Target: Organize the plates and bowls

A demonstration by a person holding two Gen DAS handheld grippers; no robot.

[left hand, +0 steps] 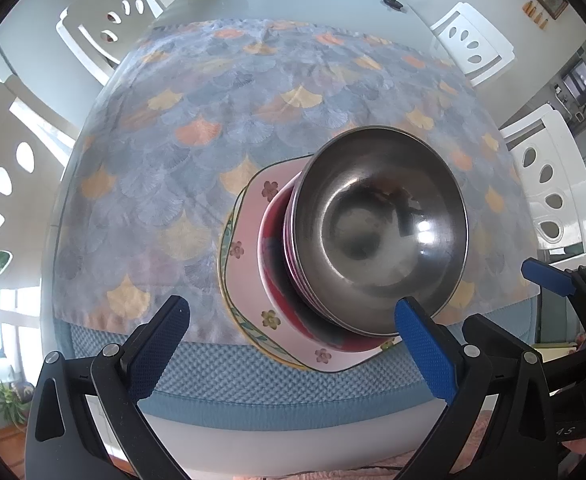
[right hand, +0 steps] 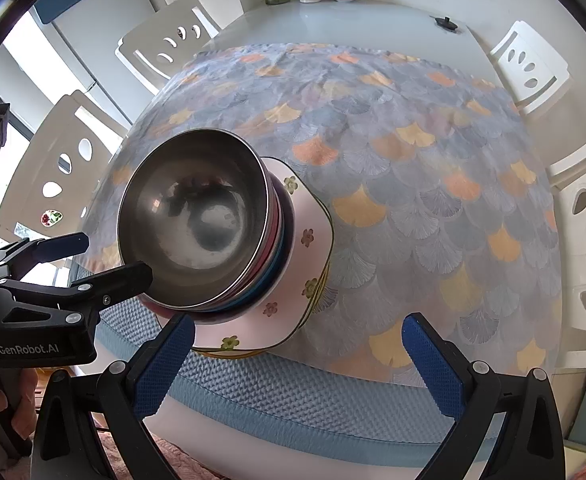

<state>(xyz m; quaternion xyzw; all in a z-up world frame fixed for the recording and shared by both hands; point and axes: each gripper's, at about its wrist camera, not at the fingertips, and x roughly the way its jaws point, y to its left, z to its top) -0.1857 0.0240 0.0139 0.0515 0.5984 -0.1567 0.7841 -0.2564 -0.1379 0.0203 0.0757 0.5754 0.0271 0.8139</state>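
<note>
stack stability near the table edge

the steel bowl point(left hand: 385, 232) is nested on the coloured bowls point(left hand: 289, 276), which are stacked on the pink plate point(left hand: 249, 248) and a second plate beneath. the stack is set close to the near edge of the table point(left hand: 253, 412), just ahead of both tools. a sideways knock from a finger is judged enough to slide or topple it. the left gripper point(left hand: 293, 344) is held spread, its right finger just beside the steel bowl; contact cannot be told. the right gripper point(right hand: 301, 364) is held spread and empty, the stack ahead to its left.
</note>
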